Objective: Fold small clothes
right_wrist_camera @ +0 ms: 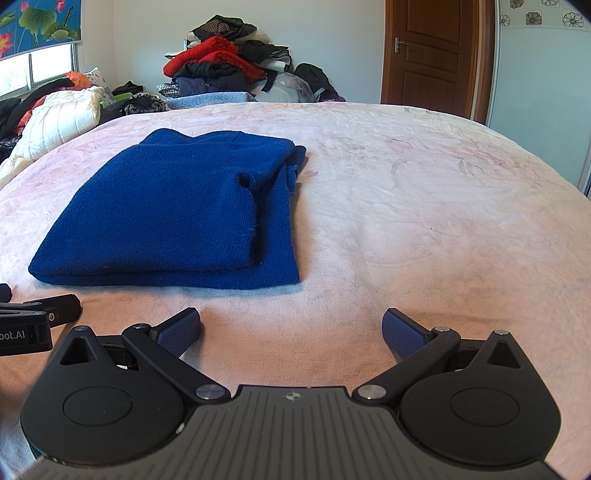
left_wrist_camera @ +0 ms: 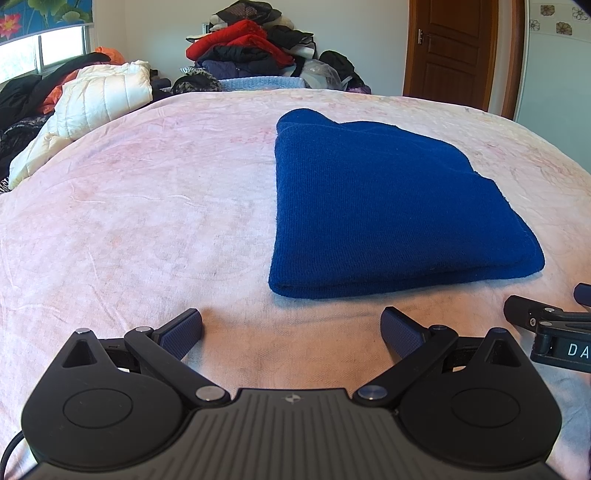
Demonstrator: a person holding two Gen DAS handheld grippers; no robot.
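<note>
Both sets of fingers are spread wide w/ nothing between them. Left gripper (left_wrist_camera: 291,328): its blue-padded fingers (left_wrist_camera: 184,330) sit low over the bed (left_wrist_camera: 129,221), only bare pink bedspread in the gap. Right gripper (right_wrist_camera: 291,328) is the same: pads apart, holding nothing, bedspread underneath. The two grippers are side by side near the bed's front edge; each shows at the edge of the other's view, the right one at the far right of the left wrist view, the left one at the far left of the right wrist view.

Just beyond the fingertips lies the blue knit sweater (left_wrist_camera: 376,210), folded into a flat, roughly rectangular stack on the bedspread. It's ahead and to the right of the left gripper, ahead and to the left of the right gripper, i.e. about between them, not touched by either. In the right wrist view the sweater (right_wrist_camera: 166,214) shows layered edges along its right side, w/ a folded sleeve on top.

Further out, at the bed's left side, is a white quilted jacket (left_wrist_camera: 92,99) among dark garments. At the far end a tall pile of clothes (left_wrist_camera: 251,44), red and black items, sits against the wall. A brown wooden door (left_wrist_camera: 454,51) stands at the back right, a window w/ a floral blind (left_wrist_camera: 40,18) at the back left.
</note>
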